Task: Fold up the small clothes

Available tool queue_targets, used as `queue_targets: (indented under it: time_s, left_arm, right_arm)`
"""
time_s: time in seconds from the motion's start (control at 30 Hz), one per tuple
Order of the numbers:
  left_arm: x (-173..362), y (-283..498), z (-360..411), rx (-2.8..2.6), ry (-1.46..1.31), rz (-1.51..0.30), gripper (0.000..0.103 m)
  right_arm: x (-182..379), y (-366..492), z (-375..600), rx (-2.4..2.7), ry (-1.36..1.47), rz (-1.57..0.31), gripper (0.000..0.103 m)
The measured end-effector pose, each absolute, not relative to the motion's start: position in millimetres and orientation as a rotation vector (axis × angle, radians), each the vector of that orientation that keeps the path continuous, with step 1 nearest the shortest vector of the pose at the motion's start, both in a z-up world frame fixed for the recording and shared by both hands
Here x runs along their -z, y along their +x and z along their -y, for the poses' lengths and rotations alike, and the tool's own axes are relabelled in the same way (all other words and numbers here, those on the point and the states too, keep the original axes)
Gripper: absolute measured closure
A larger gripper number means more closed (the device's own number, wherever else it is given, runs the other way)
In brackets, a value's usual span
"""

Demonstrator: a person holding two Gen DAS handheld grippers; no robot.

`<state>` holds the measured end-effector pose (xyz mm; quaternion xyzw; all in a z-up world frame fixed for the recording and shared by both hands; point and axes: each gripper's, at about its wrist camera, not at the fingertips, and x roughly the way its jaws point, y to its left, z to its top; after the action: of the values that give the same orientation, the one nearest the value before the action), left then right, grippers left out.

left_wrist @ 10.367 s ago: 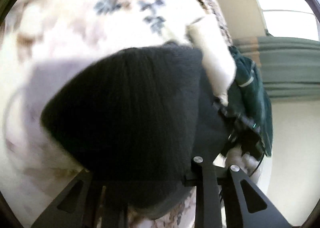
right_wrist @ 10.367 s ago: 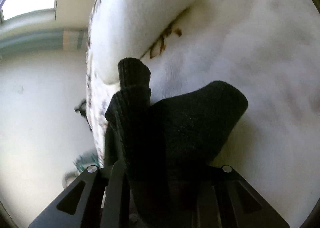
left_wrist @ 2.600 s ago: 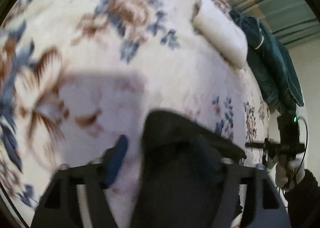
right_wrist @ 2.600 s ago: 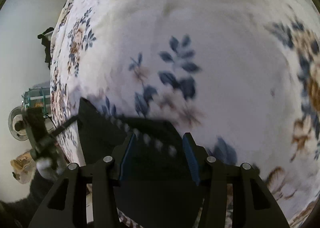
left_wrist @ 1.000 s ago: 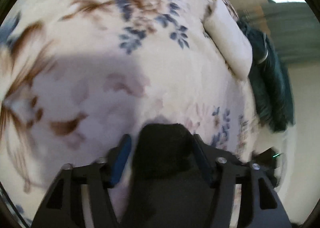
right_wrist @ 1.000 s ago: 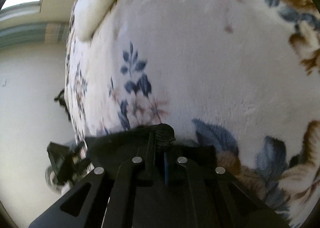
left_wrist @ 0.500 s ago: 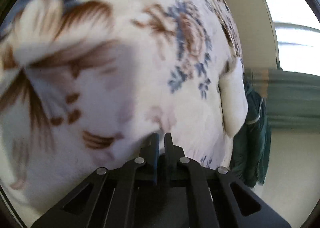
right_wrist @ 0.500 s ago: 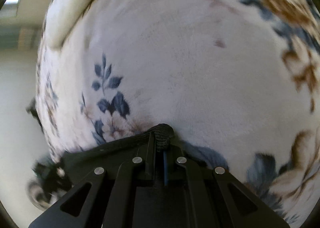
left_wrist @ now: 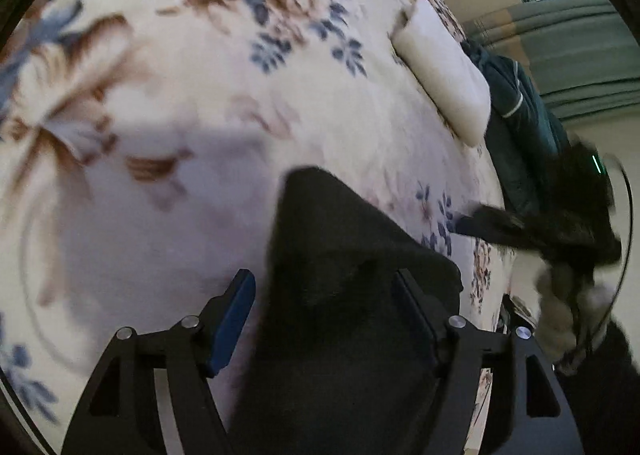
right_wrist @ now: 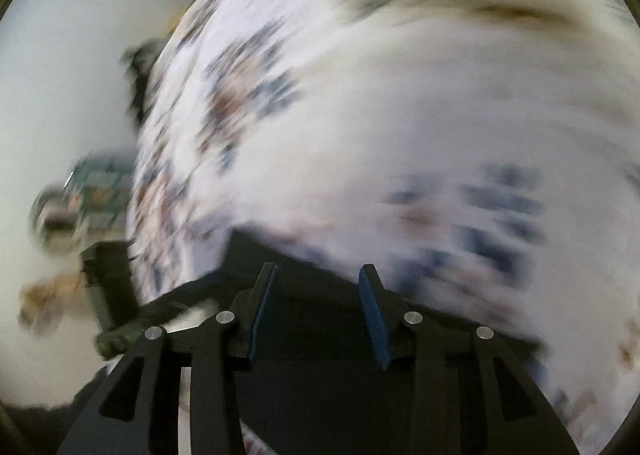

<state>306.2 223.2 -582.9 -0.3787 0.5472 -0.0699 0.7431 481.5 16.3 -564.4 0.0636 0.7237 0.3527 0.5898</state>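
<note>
— How is the left gripper (left_wrist: 326,289) seen?

— Its jaws are opening. The black garment (left_wrist: 348,255) is seen between the blue pads (left_wrist: 234,315), but no pad is pressed on it; a gap is visible on the left side.

— Where is the garment laid?

— It is spread on the floral blanket (left_wrist: 200,95), its upper corner pointed away from the left wrist camera, its near part hidden under the gripper body.

— And the right gripper (right_wrist: 316,295)?

— Its jaws are opening too. The picture from the right wrist is heavily blurred, yet the two blue pads (right_wrist: 372,311) are seen apart, with the dark cloth (right_wrist: 316,335) lying beneath and between them, not squeezed.

— Can the right gripper be seen from the other side?

— Yes, at the right edge of the left wrist view it (left_wrist: 492,221) is shown blurred, held by a gloved hand (left_wrist: 560,307) beside the blanket's edge.

— What else is visible?

— A white pillow (left_wrist: 444,75) is set far up the blanket, and a dark green garment (left_wrist: 520,127) is draped just beyond it.
</note>
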Motion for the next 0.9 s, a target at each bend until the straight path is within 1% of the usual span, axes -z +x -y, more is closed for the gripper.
queue_targets:
  time_s: [0.1, 0.13, 0.17, 0.2, 0.27, 0.4, 0.43, 0.47, 0.5, 0.6, 0.7, 0.73, 0.77, 0.8, 0.83, 0.87, 0.9]
  left_arm:
    - [588, 308, -218, 0.166, -0.844, -1.187, 0.035]
    - [590, 308, -218, 0.171, -0.858, -1.181, 0.035]
    - [590, 308, -217, 0.174, -0.862, -1.180, 0.035]
    - [591, 307, -217, 0.175, -0.863, -1.179, 0.036]
    - [593, 303, -218, 0.188, -0.873, -1.173, 0.036]
    - [596, 296, -216, 0.216, -0.874, -1.189, 0.036]
    - [595, 293, -214, 0.222, -0.870, -1.193, 0.036]
    - [595, 291, -214, 0.225, -0.868, -1.198, 0.036]
    - [594, 290, -214, 0.226, -0.867, -1.202, 0.036]
    - [590, 286, -214, 0.229, -0.871, -1.210, 0.036]
    - [588, 285, -216, 0.229, -0.873, -1.208, 0.036]
    - [589, 286, -216, 0.229, -0.876, -1.206, 0.036]
    - [590, 285, -216, 0.228, -0.878, -1.208, 0.036]
    - [590, 285, -216, 0.227, -0.881, -1.209, 0.036]
    - [591, 286, -216, 0.228, -0.883, -1.209, 0.036]
    - [591, 286, -215, 0.229, -0.881, -1.209, 0.036]
    - [591, 286, -214, 0.231, -0.876, -1.211, 0.036]
  right_arm:
    - [609, 479, -64, -0.908, 0.069, -1.812, 0.059]
    - [620, 478, -72, -0.922, 0.053, -1.840, 0.061]
    - [624, 475, -80, -0.964, 0.052, -1.841, 0.078]
    - [625, 473, -83, -0.981, 0.051, -1.823, 0.092]
    - [622, 474, -80, -0.920, 0.074, -1.774, 0.097]
    - [615, 480, -82, -0.801, 0.093, -1.695, 0.099]
    - [615, 481, -85, -0.765, 0.069, -1.681, 0.100]
    - [613, 484, -85, -0.719, 0.023, -1.647, 0.103]
    - [614, 490, -88, -0.691, -0.005, -1.632, 0.103]
    - [608, 507, -87, -0.734, 0.139, -1.668, 0.103]
    - [600, 510, -96, -0.890, 0.286, -1.781, 0.102]
    - [598, 507, -102, -0.916, 0.264, -1.815, 0.091]
    - [598, 503, -108, -0.940, 0.229, -1.836, 0.065]
    - [599, 498, -117, -0.960, 0.174, -1.858, 0.051]
    - [604, 489, -129, -1.000, 0.109, -1.883, 0.043]
    - [609, 478, -139, -1.010, 0.022, -1.898, 0.043]
    - [613, 469, -148, -1.020, -0.070, -1.899, 0.045]
